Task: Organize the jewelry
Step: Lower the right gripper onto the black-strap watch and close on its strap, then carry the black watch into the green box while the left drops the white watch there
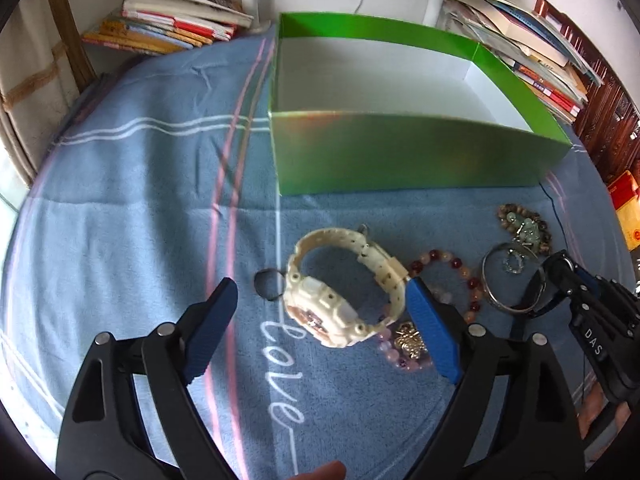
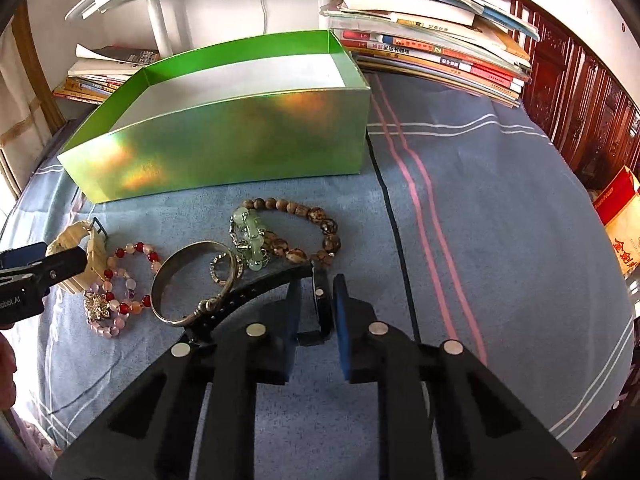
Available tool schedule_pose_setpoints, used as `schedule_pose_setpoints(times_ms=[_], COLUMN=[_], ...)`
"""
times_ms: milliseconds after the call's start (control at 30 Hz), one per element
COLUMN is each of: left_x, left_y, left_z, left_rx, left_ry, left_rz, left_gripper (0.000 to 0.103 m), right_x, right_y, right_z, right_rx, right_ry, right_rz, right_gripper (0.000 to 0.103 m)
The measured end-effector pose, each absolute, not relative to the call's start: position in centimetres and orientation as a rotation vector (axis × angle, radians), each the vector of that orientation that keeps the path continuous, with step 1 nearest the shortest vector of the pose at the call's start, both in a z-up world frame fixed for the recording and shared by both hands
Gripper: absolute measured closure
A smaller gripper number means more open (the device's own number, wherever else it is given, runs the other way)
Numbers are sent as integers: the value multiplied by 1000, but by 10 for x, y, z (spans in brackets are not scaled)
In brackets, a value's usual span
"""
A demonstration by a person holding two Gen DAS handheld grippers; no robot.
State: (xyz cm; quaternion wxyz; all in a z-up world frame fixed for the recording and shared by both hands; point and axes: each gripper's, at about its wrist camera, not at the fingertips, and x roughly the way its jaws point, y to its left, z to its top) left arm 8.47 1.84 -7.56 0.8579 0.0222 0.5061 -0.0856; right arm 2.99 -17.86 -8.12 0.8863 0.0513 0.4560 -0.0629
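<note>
An open green box (image 1: 404, 160) stands on the blue cloth; it also shows in the right wrist view (image 2: 224, 148). My left gripper (image 1: 320, 292) is open, its jaws either side of a cream watch (image 1: 340, 292) that lies on the cloth. My right gripper (image 2: 316, 284) has its jaws closed around a black watch strap (image 2: 256, 284); it shows in the left wrist view (image 1: 560, 276). A silver bangle (image 2: 192, 280), a red and pink bead bracelet (image 2: 132, 276), a brown bead bracelet (image 2: 304, 232) and a green stone piece (image 2: 252, 240) lie together.
Stacks of books stand behind the box at the left (image 1: 168, 24) and at the right (image 2: 432, 40). A white lamp post (image 2: 160, 20) rises behind the box. A dark ring (image 1: 269, 284) lies left of the cream watch. Carved wooden furniture (image 2: 580, 100) is at the right.
</note>
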Motion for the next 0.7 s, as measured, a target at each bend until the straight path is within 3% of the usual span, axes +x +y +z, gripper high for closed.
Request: schedule_pose_setpoints(times_ms=[100,133,233,300,367,433,567,700], left_x=[85,86,87,83,77,73,68,63], left_y=[22,25,37,40,37,33,30,37], left_z=[-79,-81,-87,-87,-81,-79,-75,-63], left_rx=[43,42,-53,-77,-73,-55,-44,-23], left_ry=[1066,1075,1113,1108,1098,1098,1103,1051], left_rz=[-179,-165,-201,-220,-234,-237,-251,-220], left_gripper=[10,3,4,12,31,38,47,48], right_x=[31,31,30,29,29,29,26,26], right_y=[-177,-177,-177,-178,-177,-176,-177,-178], right_z=[-82,-82,-83,-84,-84,-84,-84,-84], right_rx=[97,96,94,96,94,94,96,94], right_ry=[951,950,947,950,950,950,948,947], right_rz=[-134,-135,-134,-134,-135,-135,-136,-141], right_gripper=[84,84,84,84,84,84,84,84])
